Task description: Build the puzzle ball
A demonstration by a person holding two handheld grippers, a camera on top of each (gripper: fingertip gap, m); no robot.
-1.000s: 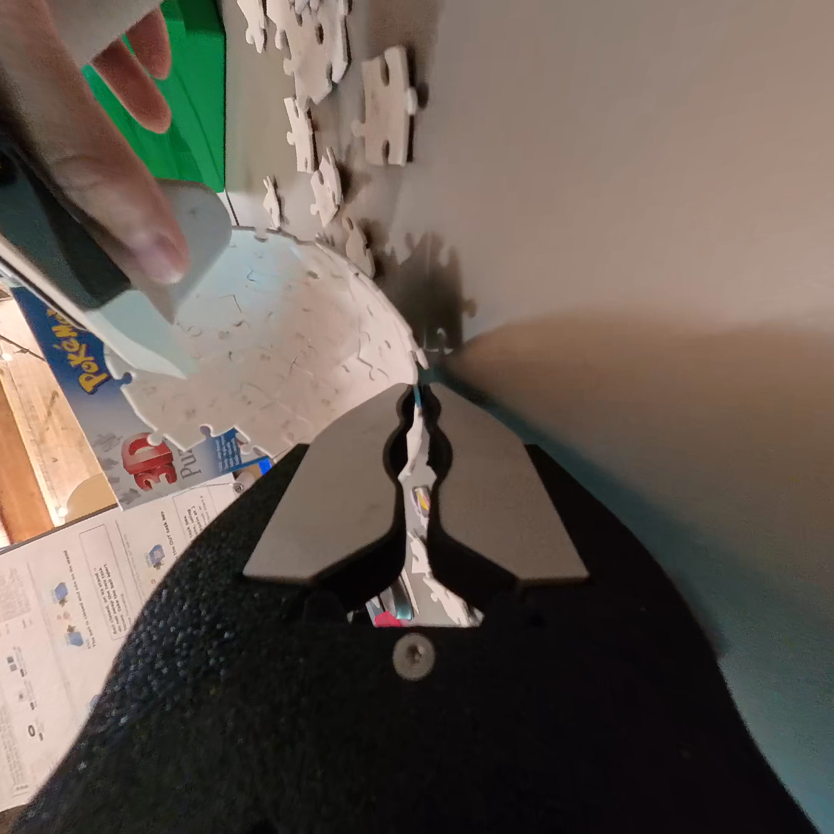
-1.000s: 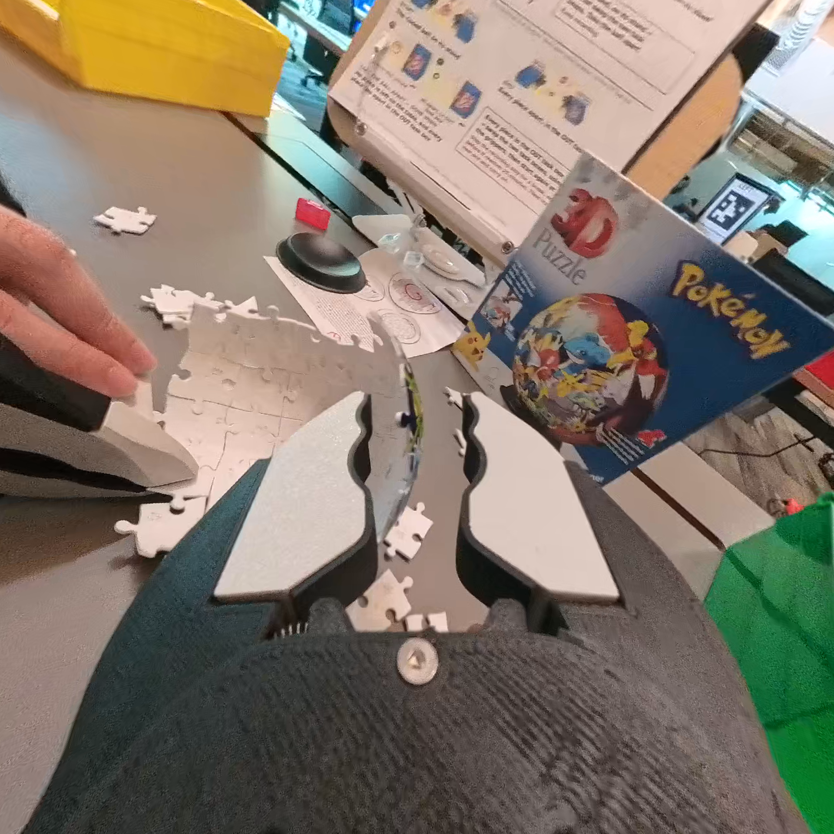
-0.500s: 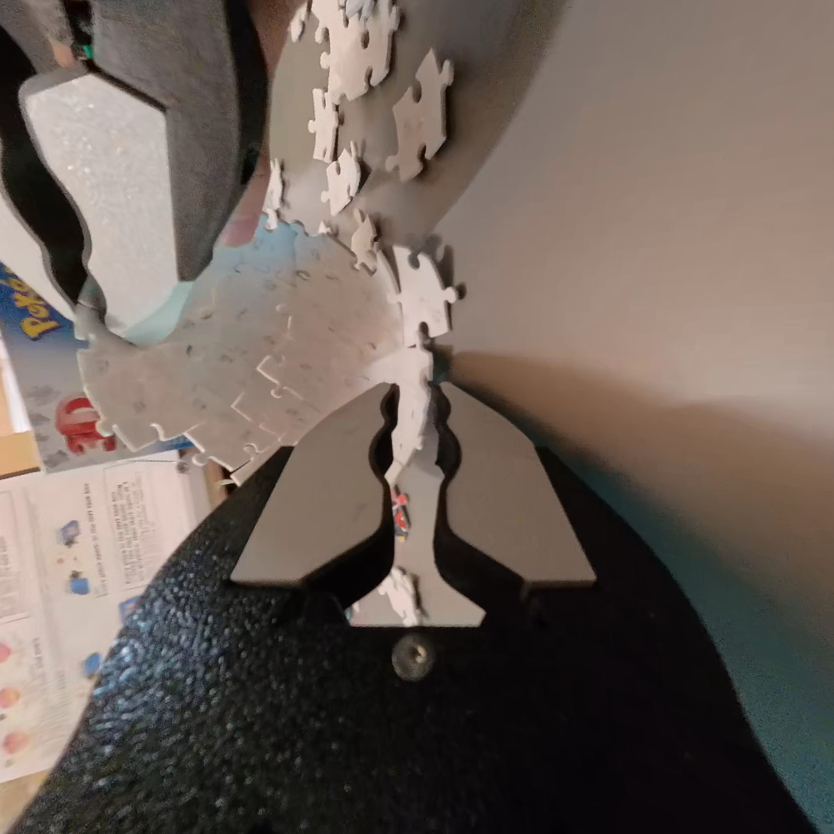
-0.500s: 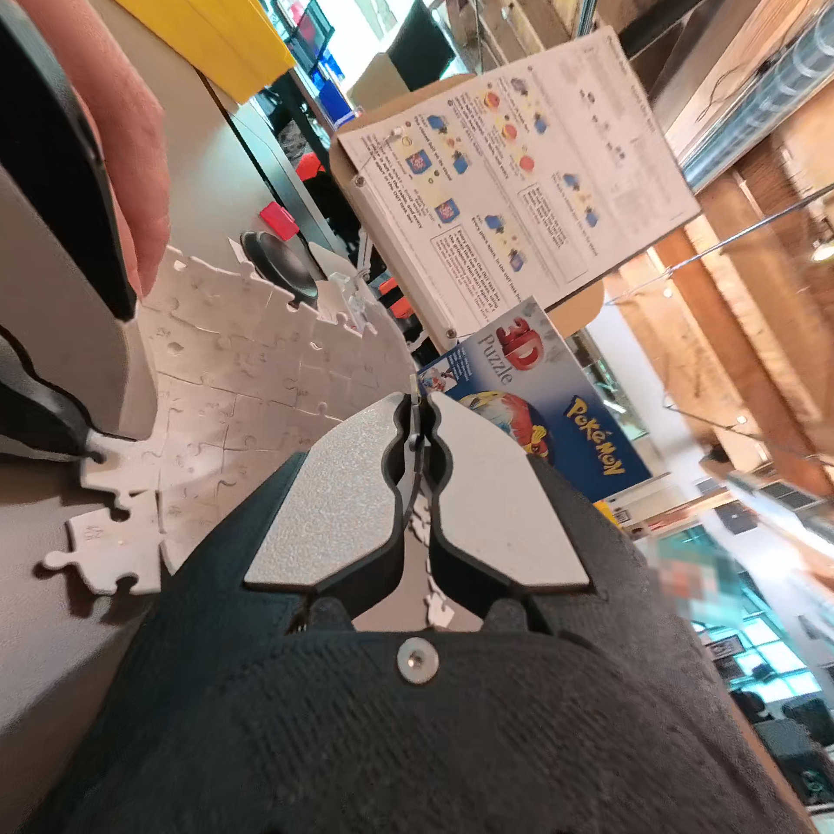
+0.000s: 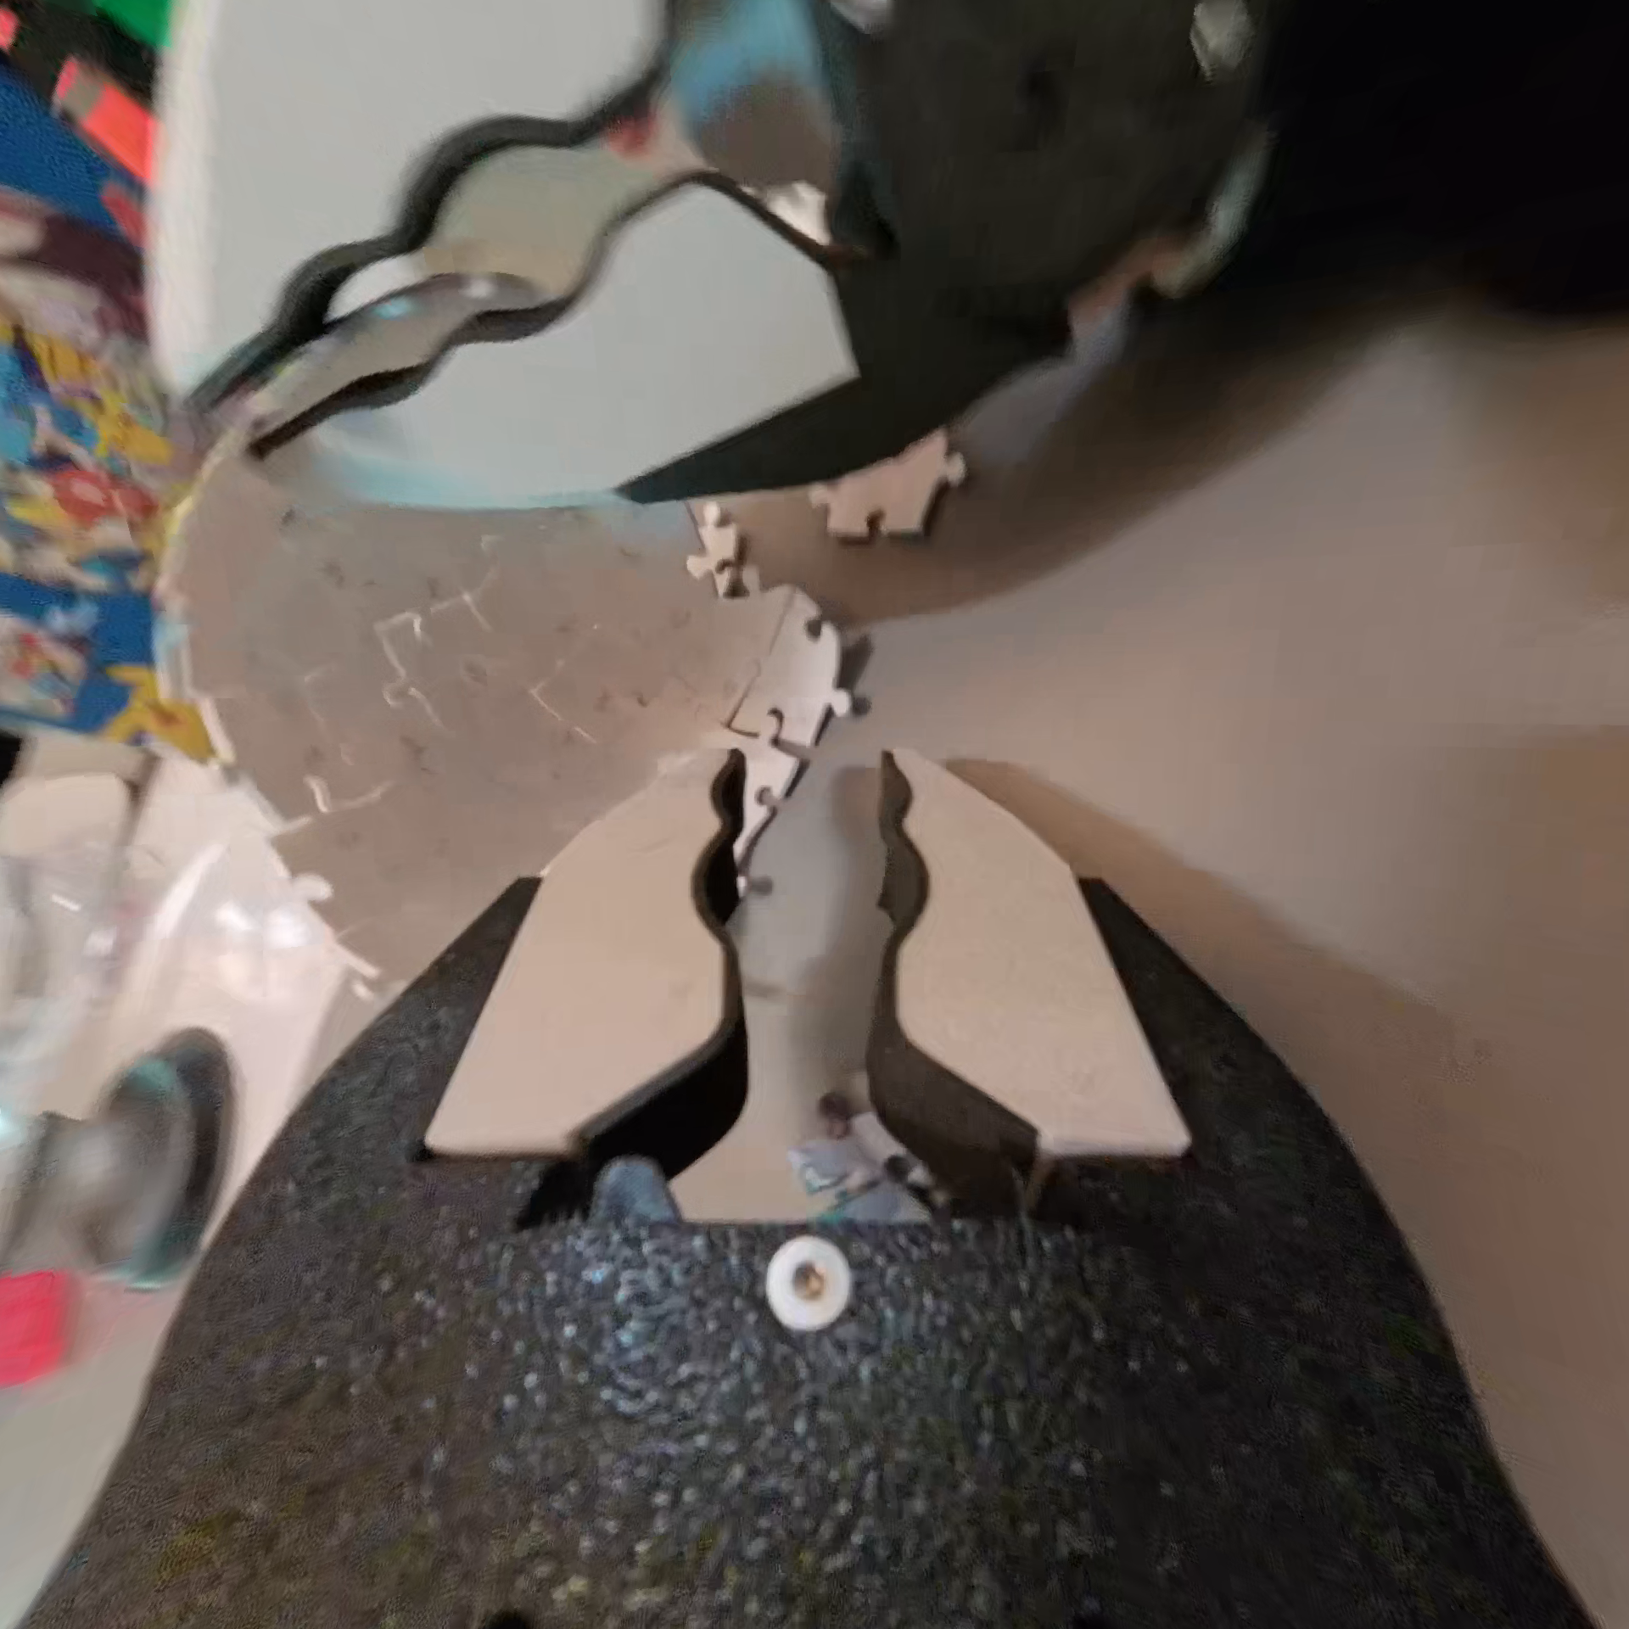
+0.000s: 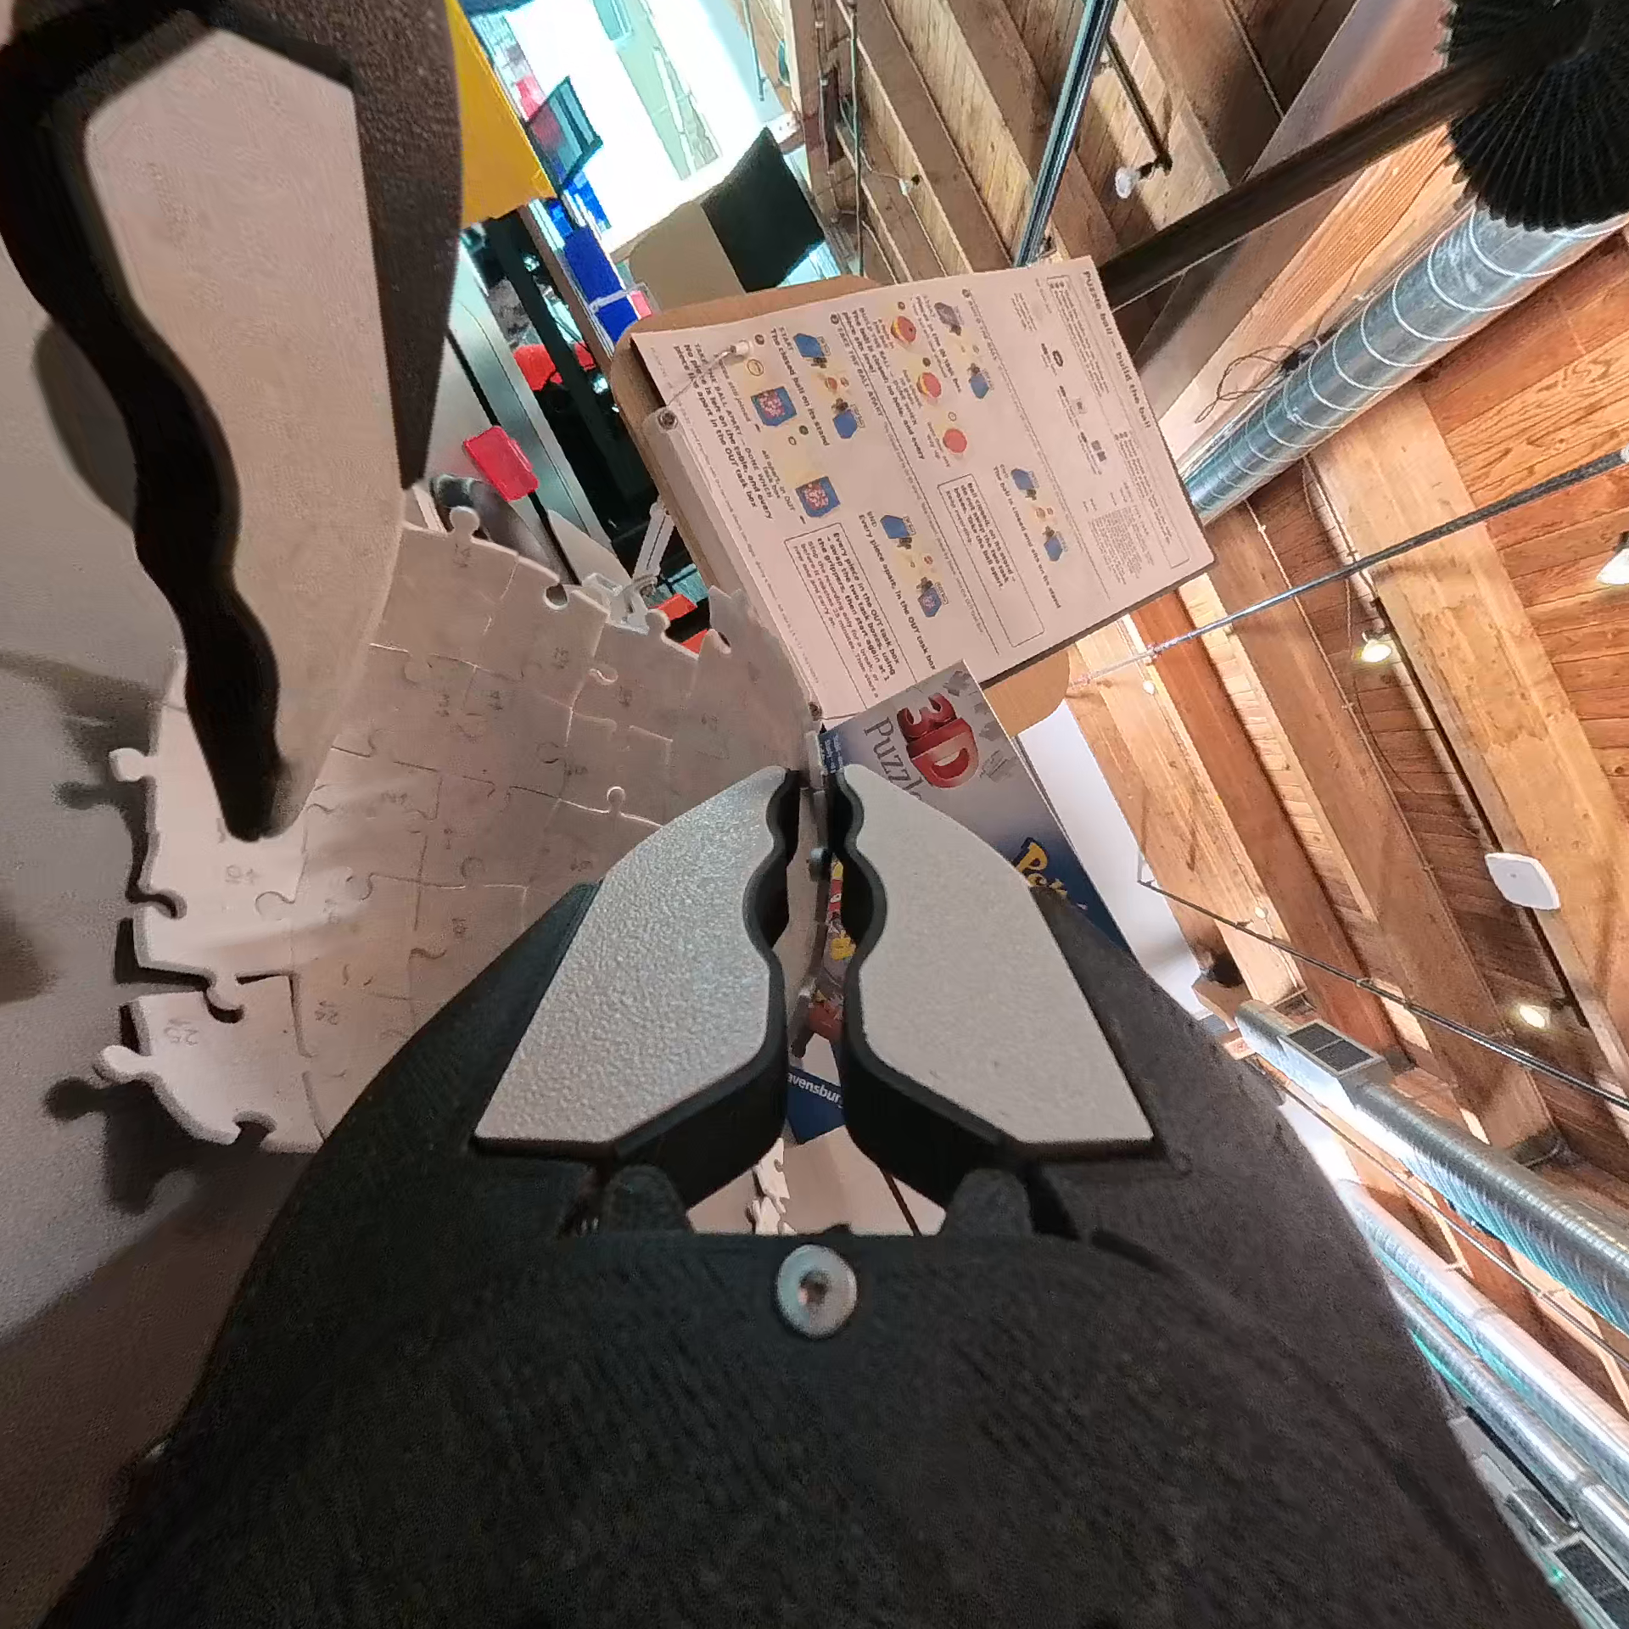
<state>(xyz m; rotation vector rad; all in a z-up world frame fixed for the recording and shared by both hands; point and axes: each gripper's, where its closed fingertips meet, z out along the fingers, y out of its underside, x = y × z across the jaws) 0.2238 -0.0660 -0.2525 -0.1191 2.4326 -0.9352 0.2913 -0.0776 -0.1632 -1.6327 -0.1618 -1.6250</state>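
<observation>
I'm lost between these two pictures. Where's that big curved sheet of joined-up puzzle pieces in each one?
Left wrist view: the curved puzzle shell fills the middle left, above the open left gripper.
Right wrist view: the same shell spreads centre left, its edge clamped in the right gripper.
Shared landmark: the blue puzzle box behind it.

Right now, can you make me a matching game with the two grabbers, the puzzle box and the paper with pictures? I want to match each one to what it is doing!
Things:
1. left gripper
2. right gripper
3. puzzle box
4. instruction sheet

States:
A. fastened to a brown board, high behind the shell
B. open, fingers apart beside the edge of the puzzle shell
C. blue, standing just behind the shell
D. shut on the rim of the puzzle shell

Pairs: 1-B, 2-D, 3-C, 4-A
</observation>
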